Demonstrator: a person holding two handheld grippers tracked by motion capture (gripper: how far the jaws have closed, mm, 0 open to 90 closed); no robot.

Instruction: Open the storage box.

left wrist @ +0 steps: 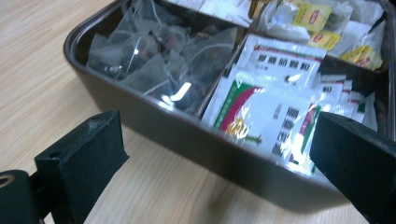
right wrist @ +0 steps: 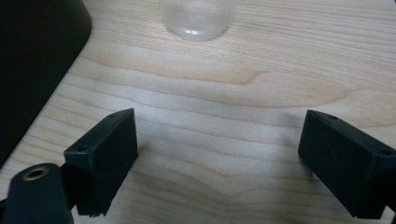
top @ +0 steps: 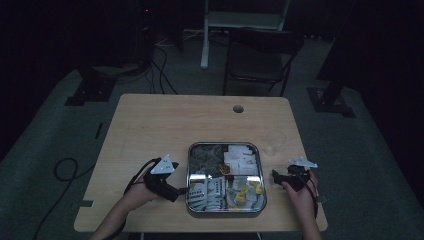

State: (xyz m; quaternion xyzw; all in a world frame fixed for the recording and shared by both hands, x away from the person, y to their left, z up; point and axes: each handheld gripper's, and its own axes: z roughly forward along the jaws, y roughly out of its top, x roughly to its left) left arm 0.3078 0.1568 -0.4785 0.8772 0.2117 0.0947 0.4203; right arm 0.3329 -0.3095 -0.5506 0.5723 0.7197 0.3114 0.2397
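Both claws sat wide apart, holding nothing: left claw (top: pixel 184 190) at the tray's (top: pixel 225 211) left edge, right claw (top: pixel 274 174) near the surface's (top: pixel 165 120) right edge.

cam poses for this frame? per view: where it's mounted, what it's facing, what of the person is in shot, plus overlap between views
High view: fixed above the person's side, facing forward and down on the table; forearms, left gripper and right gripper show.
Left gripper view: rides the left gripper, facing the tray and its sachets; open jaws show.
Right gripper view: rides the right gripper, facing bare wood and a clear cup; open jaws show.
Shared: the tray appears in the high view and the left gripper view.
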